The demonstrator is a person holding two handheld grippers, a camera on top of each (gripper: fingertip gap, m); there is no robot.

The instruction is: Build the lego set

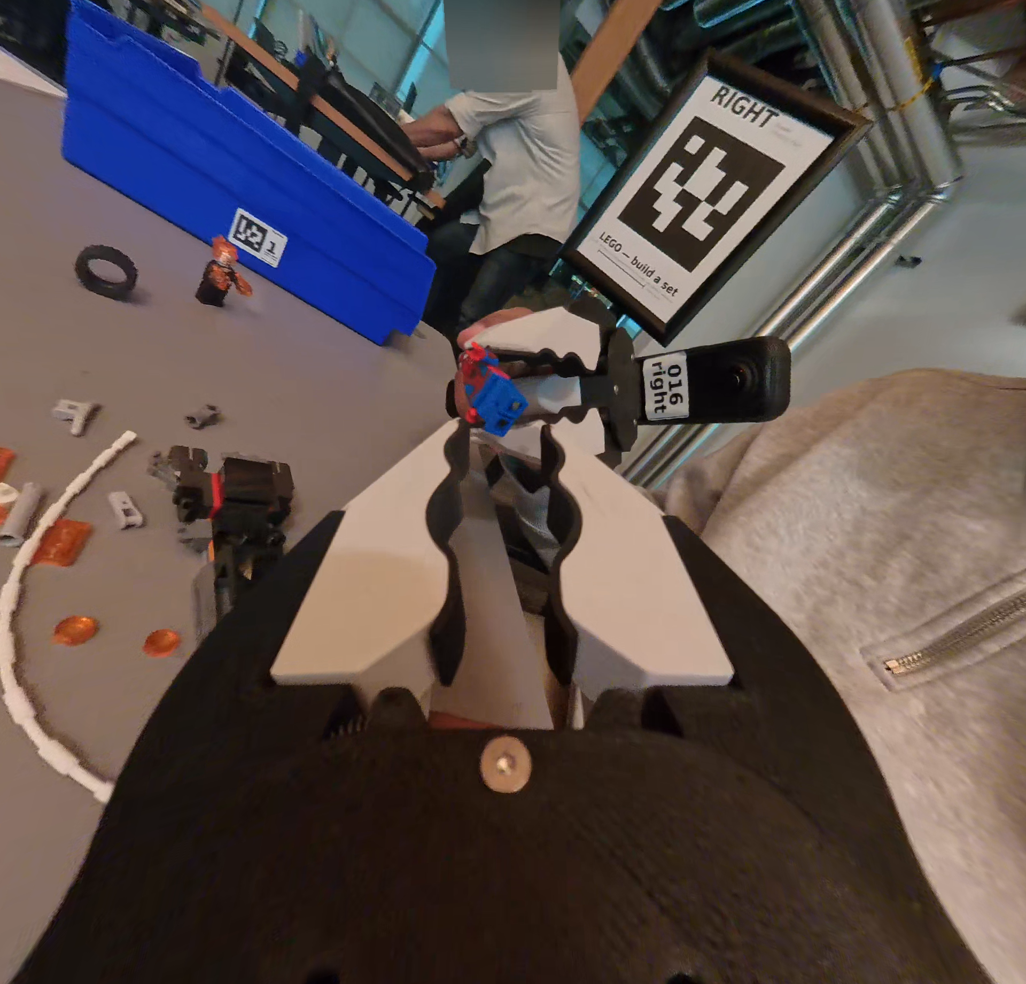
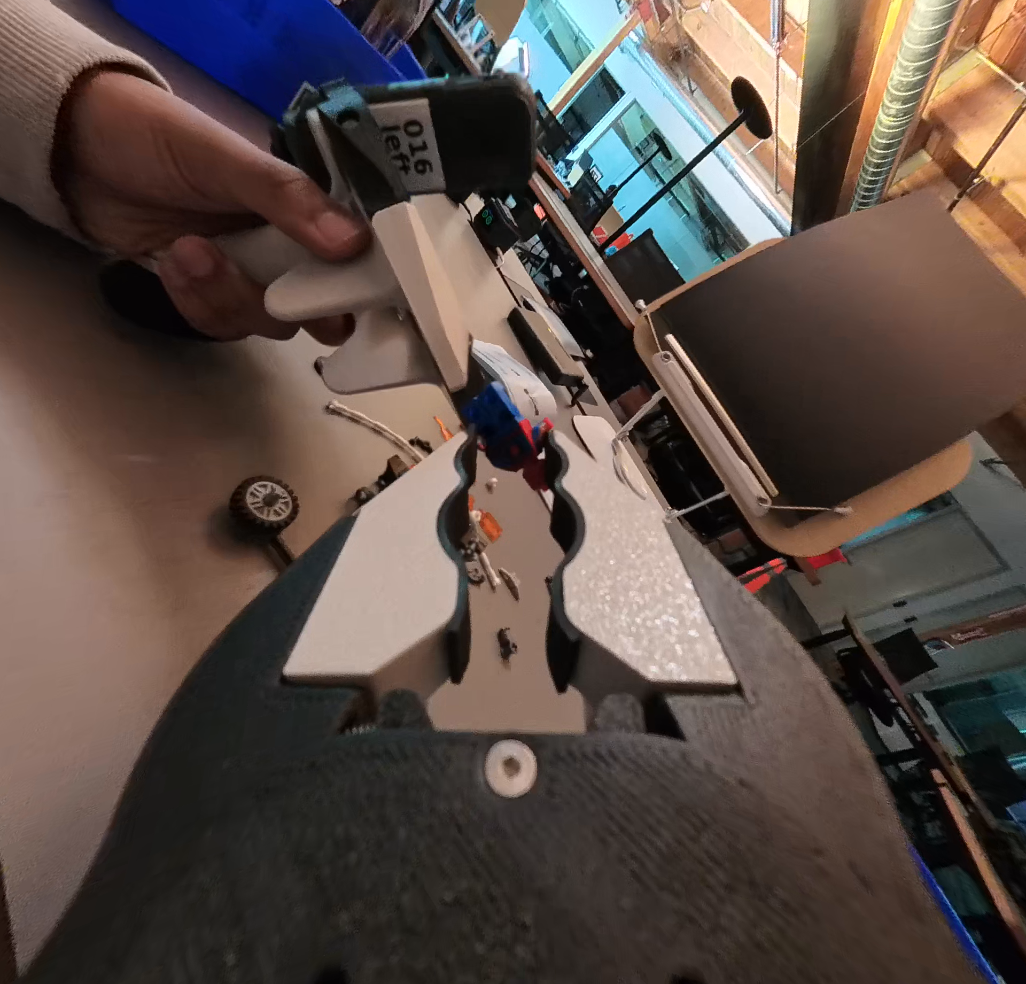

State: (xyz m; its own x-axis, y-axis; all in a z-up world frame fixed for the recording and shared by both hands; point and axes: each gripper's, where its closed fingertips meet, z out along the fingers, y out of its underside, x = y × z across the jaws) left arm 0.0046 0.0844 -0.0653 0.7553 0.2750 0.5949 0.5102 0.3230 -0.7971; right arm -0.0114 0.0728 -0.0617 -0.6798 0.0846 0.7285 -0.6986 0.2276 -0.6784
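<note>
My right gripper (image 2: 509,443) is shut on a red and blue minifigure (image 2: 508,438), held in the air above the grey table (image 2: 111,457). In the left wrist view the right gripper (image 1: 472,385) reaches in from the right with the minifigure (image 1: 491,391), whose blue legs point toward my left gripper. My left gripper (image 1: 504,430) is open and empty, with its tips just short of the blue legs. It also shows in the right wrist view (image 2: 463,385), held by a hand. A partly built black model (image 1: 239,502) lies on the table to the left.
A blue bin (image 1: 250,180) stands at the back left. Before it are an orange and black minifigure (image 1: 219,274) and a black tyre (image 1: 105,271). A white chain (image 1: 33,596), orange pieces (image 1: 75,629), small grey parts and a wheel (image 2: 265,499) lie loose. A framed sign (image 1: 705,196) stands behind. Both grippers' tips are close together, under 4 cm apart. The wheel (image 2: 265,499) is about 9 cm from both grippers' fingertips.
</note>
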